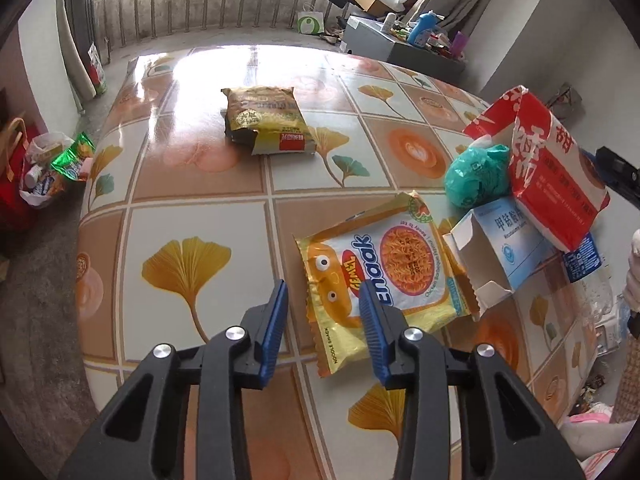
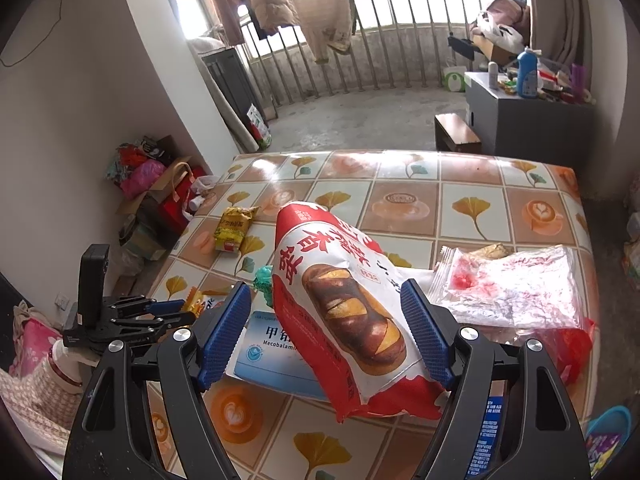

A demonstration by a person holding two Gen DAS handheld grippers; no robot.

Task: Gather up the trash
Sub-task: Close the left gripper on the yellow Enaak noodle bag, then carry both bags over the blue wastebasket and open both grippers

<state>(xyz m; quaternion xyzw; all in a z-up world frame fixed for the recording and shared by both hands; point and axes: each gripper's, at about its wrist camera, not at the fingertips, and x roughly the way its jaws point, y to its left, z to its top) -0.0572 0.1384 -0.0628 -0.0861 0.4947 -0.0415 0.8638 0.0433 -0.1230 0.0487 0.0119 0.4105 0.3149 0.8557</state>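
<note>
While I hold my left hand-held gripper (image 1: 323, 294) spread over the Snaak noodle packet (image 1: 386, 268) at lower centre, my right hand-held gripper (image 2: 326, 318) stands spread around the red bread bag (image 2: 348, 312), not pinching. I count 1 blue medicine box (image 1: 502, 244), flaps open, contents hidden; 1 green bag (image 1: 478, 174); 1 yellow packet (image 1: 266, 120) on the surface (image 1: 192, 208).

Daylight enters through the barred balcony windows (image 2: 400, 12) at the top of both frames, blown out to white. Strong glare washes the far end of the glossy tile-patterned desk (image 1: 208, 76). Foreground evenly lit, shadows soft. Heavy fisheye bending and dark vignetting at all corners. Focus acceptable throughout.
</note>
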